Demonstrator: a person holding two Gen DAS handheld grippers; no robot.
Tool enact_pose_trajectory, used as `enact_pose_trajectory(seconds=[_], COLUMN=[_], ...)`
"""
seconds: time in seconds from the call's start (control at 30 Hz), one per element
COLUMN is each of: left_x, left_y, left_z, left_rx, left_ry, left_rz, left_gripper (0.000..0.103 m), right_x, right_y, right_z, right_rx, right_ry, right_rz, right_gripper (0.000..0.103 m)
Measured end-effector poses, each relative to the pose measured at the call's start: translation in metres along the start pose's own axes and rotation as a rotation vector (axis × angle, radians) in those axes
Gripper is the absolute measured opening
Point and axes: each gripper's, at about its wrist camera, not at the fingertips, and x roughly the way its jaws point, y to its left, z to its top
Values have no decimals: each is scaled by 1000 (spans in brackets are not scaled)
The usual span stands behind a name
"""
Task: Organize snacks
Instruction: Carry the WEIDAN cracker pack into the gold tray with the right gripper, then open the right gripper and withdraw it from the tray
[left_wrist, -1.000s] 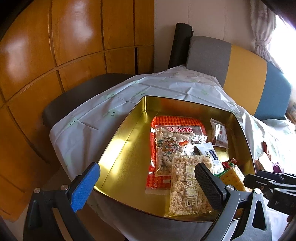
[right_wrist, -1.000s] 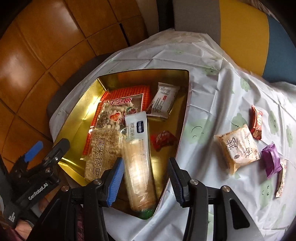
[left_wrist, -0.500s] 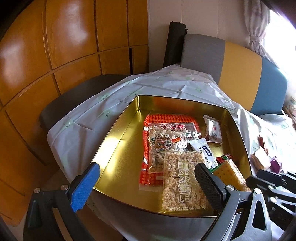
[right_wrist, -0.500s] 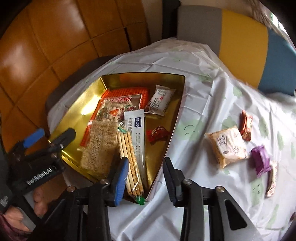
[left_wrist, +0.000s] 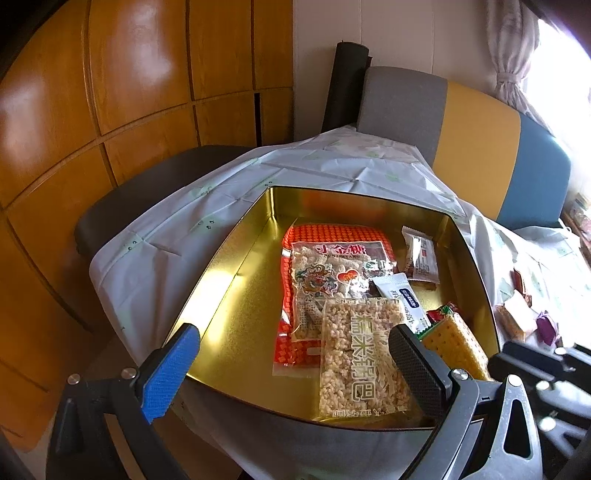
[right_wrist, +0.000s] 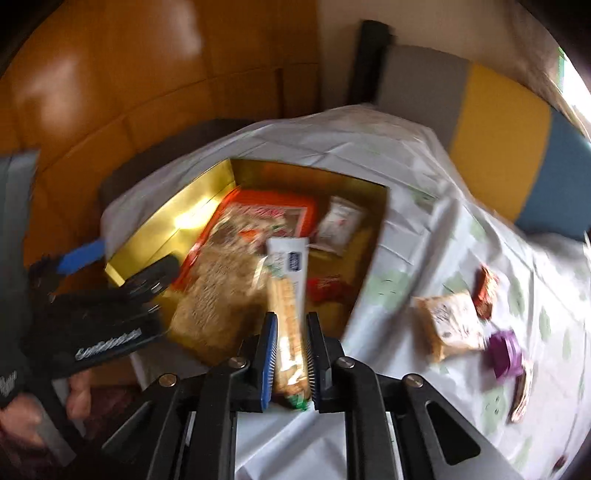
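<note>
A gold tin sits on the white tablecloth and holds several snacks: an orange bag, a puffed-rice pack, a small white packet and a red candy. My left gripper is open and empty at the tin's near edge. My right gripper has closed around the near end of a long cracker pack, which reaches into the tin. The right wrist view is blurred. The cracker pack also shows in the left wrist view.
Loose snacks lie on the cloth right of the tin: a beige pack, a brown-red packet, a purple packet and a dark bar. A grey, yellow and blue bench back stands behind the table. Wooden wall panels are at the left.
My right gripper has pulled back and narrowed from open to closed around the cracker pack's near end. The left gripper has stayed open and shifted slightly.
</note>
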Motion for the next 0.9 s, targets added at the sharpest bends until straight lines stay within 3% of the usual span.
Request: enact_pose_trajectory(seconds=[0.13, 0.3, 0.67, 0.9], left_x=[-3, -4, -5, -9], left_y=[-1, -2, -7, -15], left_z=[0, -1, -2, -4], left_rx=[8, 12, 27, 47], left_ry=[-8, -9, -10, -12], left_rz=[-5, -10, -15, -61], left_gripper=[103, 103, 103, 103], right_x=[20, 35, 20, 2], right_y=[9, 7, -2, -18], right_z=[-3, 1, -6, -10], right_rx=[-50, -77, -9, 46], right_ry=[50, 40, 4, -31], right_rz=[-58, -144, -73, -69], right_gripper=[15, 15, 15, 21])
